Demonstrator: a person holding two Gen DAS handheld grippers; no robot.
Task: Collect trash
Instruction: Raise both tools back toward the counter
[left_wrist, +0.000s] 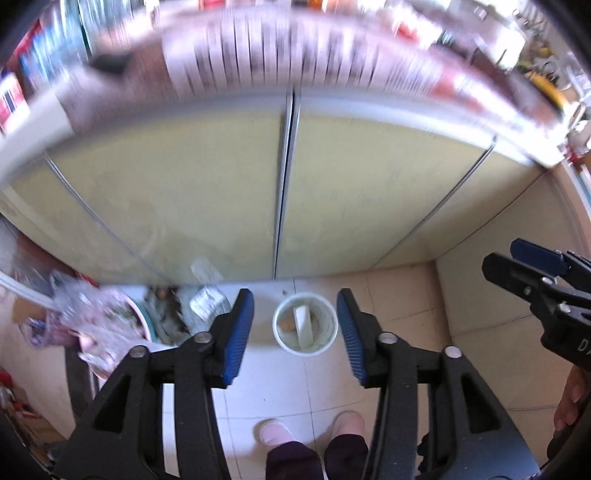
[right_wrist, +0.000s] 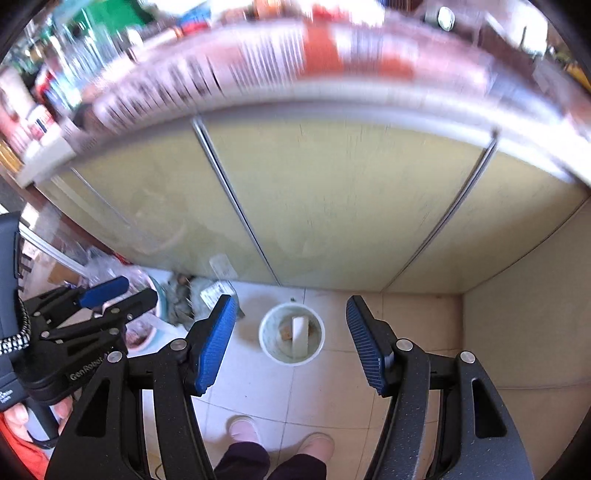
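Observation:
A white paper cup (left_wrist: 305, 324) stands upright on the tiled floor in front of the cabinet, with a white strip and brown residue inside; it also shows in the right wrist view (right_wrist: 291, 334). My left gripper (left_wrist: 295, 332) is open and empty, held above the floor with the cup seen between its blue pads. My right gripper (right_wrist: 291, 339) is open and empty, also above the cup. The right gripper shows at the right edge of the left wrist view (left_wrist: 532, 269). The left gripper shows at the left in the right wrist view (right_wrist: 110, 295).
Pale yellow cabinet doors (left_wrist: 221, 192) stand ahead under a cluttered counter. A bin with a plastic bag and crumpled trash (left_wrist: 110, 321) sits at the left by the cabinet. The person's slippered feet (left_wrist: 310, 428) stand on the tiles below.

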